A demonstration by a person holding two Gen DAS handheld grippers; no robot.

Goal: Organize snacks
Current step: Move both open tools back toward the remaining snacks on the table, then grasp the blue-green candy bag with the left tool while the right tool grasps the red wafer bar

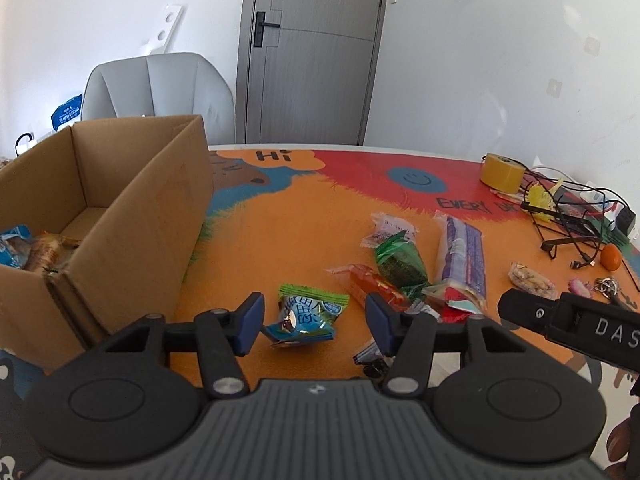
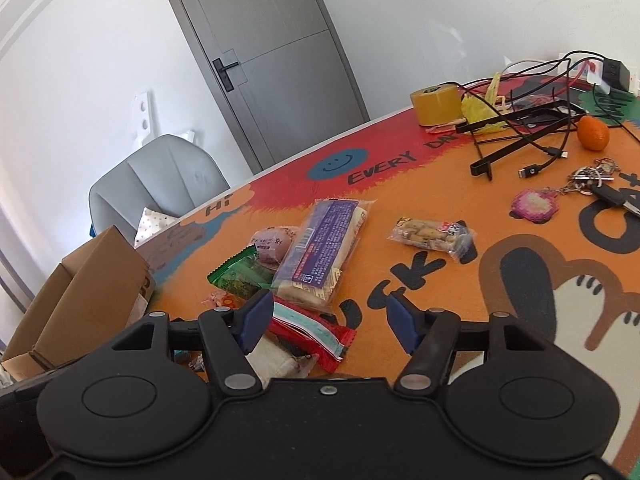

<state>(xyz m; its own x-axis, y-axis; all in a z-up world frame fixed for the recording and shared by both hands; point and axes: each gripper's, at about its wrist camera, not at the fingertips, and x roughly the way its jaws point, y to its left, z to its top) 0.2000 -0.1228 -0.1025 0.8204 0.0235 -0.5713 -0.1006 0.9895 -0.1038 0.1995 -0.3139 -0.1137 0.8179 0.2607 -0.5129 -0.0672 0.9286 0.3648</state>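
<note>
My left gripper [image 1: 314, 322] is open, its fingers either side of a blue-green snack packet [image 1: 306, 318] that lies on the table. An open cardboard box [image 1: 132, 216] with several snacks inside stands to its left. A pile of snacks lies to the right: an orange packet [image 1: 374, 285], a green packet [image 1: 400, 260], a long purple packet [image 1: 462, 258]. My right gripper [image 2: 330, 322] is open and empty above a red-and-teal packet [image 2: 316, 330]. The purple packet [image 2: 324, 248], green packet [image 2: 240, 276], pink bun [image 2: 272, 244] and a peanut packet [image 2: 430, 234] lie ahead.
A tape roll [image 2: 436, 104], tangled cables with a black stand [image 2: 520, 136], an orange fruit [image 2: 593, 133] and keys with a pink charm [image 2: 536, 204] sit at the table's right. A grey chair [image 1: 160, 92] and a door [image 1: 312, 52] stand beyond the table's far edge.
</note>
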